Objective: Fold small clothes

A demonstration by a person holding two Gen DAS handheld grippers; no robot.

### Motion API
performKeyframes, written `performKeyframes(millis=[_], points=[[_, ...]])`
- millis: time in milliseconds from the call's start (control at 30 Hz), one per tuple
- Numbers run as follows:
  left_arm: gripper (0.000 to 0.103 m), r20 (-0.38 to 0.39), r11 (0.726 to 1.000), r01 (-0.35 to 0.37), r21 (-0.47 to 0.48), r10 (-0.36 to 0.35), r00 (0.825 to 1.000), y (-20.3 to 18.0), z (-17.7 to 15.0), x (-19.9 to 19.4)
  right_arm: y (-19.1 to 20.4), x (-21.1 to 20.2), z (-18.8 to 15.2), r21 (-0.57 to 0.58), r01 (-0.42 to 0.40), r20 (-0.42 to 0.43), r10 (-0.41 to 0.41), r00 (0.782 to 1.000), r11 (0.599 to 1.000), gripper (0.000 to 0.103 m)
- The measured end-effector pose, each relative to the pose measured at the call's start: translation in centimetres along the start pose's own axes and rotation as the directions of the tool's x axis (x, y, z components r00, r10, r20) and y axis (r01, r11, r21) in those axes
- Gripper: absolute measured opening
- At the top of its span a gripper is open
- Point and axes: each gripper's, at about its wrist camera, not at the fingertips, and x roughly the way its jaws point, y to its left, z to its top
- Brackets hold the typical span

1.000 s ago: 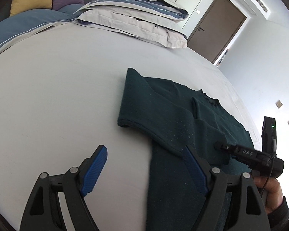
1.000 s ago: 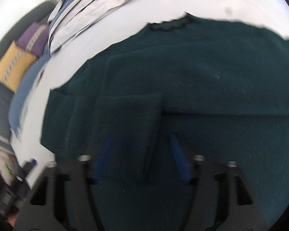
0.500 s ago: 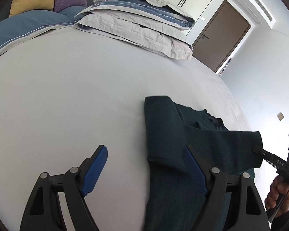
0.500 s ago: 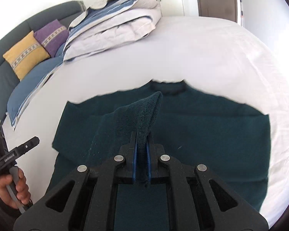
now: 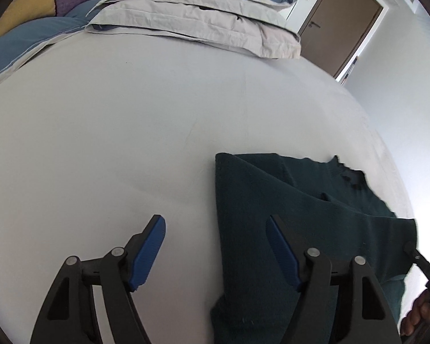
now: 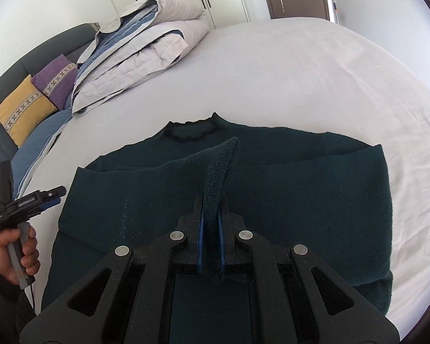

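Note:
A dark green sweater [image 6: 301, 189] lies flat on the white bed, neck away from me. My right gripper [image 6: 210, 229] is shut on the cuff of its sleeve [image 6: 215, 166] and holds the sleeve lifted above the sweater's body. The sweater also shows in the left wrist view [image 5: 286, 200], at the right. My left gripper [image 5: 215, 246] is open and empty, hovering over the sweater's left edge and the bare sheet. The left gripper also shows in the right wrist view [image 6: 50, 197], at the far left, held in a hand.
The white bed sheet [image 5: 129, 129] spreads around the sweater. A folded grey and blue duvet [image 6: 134, 54] lies at the bed's far side. Yellow and purple cushions [image 6: 34, 100] lean on a dark sofa. A brown door [image 5: 341, 20] stands behind.
My right gripper shut on the sleeve cuff and lifted it up off the sweater. My left gripper drew back to the left, off the sweater.

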Motion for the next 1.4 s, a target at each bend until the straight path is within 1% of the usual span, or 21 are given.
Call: performKeyframes(millis=[133, 200, 267, 300, 333, 467, 567, 667, 767, 833, 900, 967, 1000, 1033, 1100, 1133, 1200, 1233, 1267, 1333, 1400], points=[[0.060, -0.022, 0.999, -0.034, 0.005, 0.034, 0.999, 0.0, 0.9, 2.0, 0.7, -0.3, 0.0, -0.046, -0.004, 0.035, 0.005, 0.999, 0.999, 0.007], [0.047, -0.027, 0.999, -0.037, 0.021, 0.038, 0.999, -0.2, 1.2, 2.5, 1.3, -0.7, 0.4, -0.060, -0.012, 0.054, 0.016, 0.998, 0.998, 0.007], [0.019, -0.037, 0.998, -0.031, 0.048, 0.033, 0.999, -1.1, 1.7, 3.0, 1.6, -1.0, 0.8, -0.068, -0.019, 0.073, 0.024, 0.997, 0.997, 0.007], [0.016, -0.041, 0.997, -0.040, 0.068, 0.043, 0.998, -1.7, 1.9, 3.2, 1.7, -1.3, 1.0, -0.070, -0.022, 0.078, 0.028, 0.997, 0.997, 0.007], [0.010, -0.035, 0.995, -0.051, 0.082, 0.054, 0.998, -2.1, 2.2, 3.2, 1.7, -1.7, 1.2, -0.072, -0.021, 0.084, 0.027, 0.996, 0.997, 0.007], [0.008, -0.001, 0.993, -0.059, 0.104, 0.059, 0.998, -3.0, 2.9, 3.0, 0.5, -1.7, 1.1, -0.050, 0.001, 0.078, 0.003, 0.997, 0.999, 0.007], [0.008, 0.036, 0.993, -0.040, 0.114, 0.036, 0.999, -3.4, 3.3, 2.7, -1.5, -0.3, -0.2, 0.023, 0.012, 0.037, -0.013, 0.999, 1.000, 0.007], [0.008, 0.047, 0.986, -0.072, 0.152, 0.065, 0.997, -4.0, 3.3, 3.4, -3.9, 2.9, -2.3, 0.105, 0.050, -0.076, -0.042, 0.996, 0.993, 0.007], [0.009, 0.054, 0.972, -0.108, 0.207, 0.099, 0.994, -4.1, 2.4, 4.6, -5.1, 3.1, -3.1, 0.167, 0.010, -0.046, -0.002, 0.999, 0.986, 0.006], [0.009, 0.064, 0.973, -0.101, 0.208, 0.090, 0.994, -3.8, 2.1, 4.2, -4.6, 2.8, -2.9, 0.157, 0.031, -0.052, -0.023, 0.998, 0.987, 0.007], [0.013, 0.060, 0.976, -0.092, 0.199, 0.081, 0.995, -3.2, 2.2, 4.0, -4.0, 2.6, -2.9, 0.124, 0.059, -0.057, -0.052, 0.997, 0.991, 0.007], [0.028, 0.054, 0.982, -0.088, 0.169, 0.080, 0.995, -2.2, 2.4, 3.9, -4.1, 2.8, -2.7, 0.127, 0.067, -0.057, -0.060, 0.997, 0.990, 0.007], [0.028, 0.050, 0.987, -0.075, 0.142, 0.068, 0.996, -1.7, 2.5, 3.6, -4.1, 2.8, -2.7, 0.136, 0.073, -0.056, -0.065, 0.996, 0.988, 0.008], [0.027, 0.047, 0.992, -0.068, 0.106, 0.064, 0.997, -1.0, 2.7, 3.2, -4.1, 2.7, -2.7, 0.143, 0.072, -0.056, -0.064, 0.996, 0.987, 0.010], [0.027, 0.079, 0.993, -0.100, 0.058, 0.095, 0.992, -0.1, 2.8, 1.6, -3.7, 2.5, -2.5, 0.137, 0.086, -0.071, -0.077, 0.994, 0.987, 0.016], [0.026, 0.096, 0.995, -0.091, 0.039, 0.087, 0.992, 0.3, 2.9, 0.8, -3.3, 2.3, -2.5, 0.127, 0.091, -0.076, -0.081, 0.994, 0.988, 0.018], [0.026, 0.123, 0.998, -0.059, 0.011, 0.057, 0.991, 0.7, 2.5, -1.4, -3.0, 1.6, -2.5, 0.110, 0.080, -0.066, -0.073, 0.995, 0.991, 0.033], [0.025, 0.128, 0.999, -0.044, 0.019, 0.041, 0.991, 0.4, 2.1, -2.1, -2.8, 1.3, -2.4, 0.110, 0.074, -0.054, -0.068, 0.996, 0.991, 0.039], [0.025, 0.133, 0.998, -0.030, 0.050, 0.023, 0.991, -0.4, 1.6, -2.9, -2.6, 0.9, -2.3, 0.119, 0.063, -0.037, -0.059, 0.998, 0.991, 0.049], [0.026, 0.149, 0.989, -0.048, 0.140, 0.027, 0.989, -2.5, 0.2, -3.7, -2.5, 0.4, -2.1, 0.132, 0.044, -0.012, -0.043, 0.999, 0.990, 0.052], [0.027, 0.138, 0.973, -0.071, 0.219, 0.041, 0.990, -4.7, -1.5, -3.3, -2.3, 0.6, -2.1, 0.121, 0.053, -0.025, -0.050, 0.998, 0.991, 0.052]])
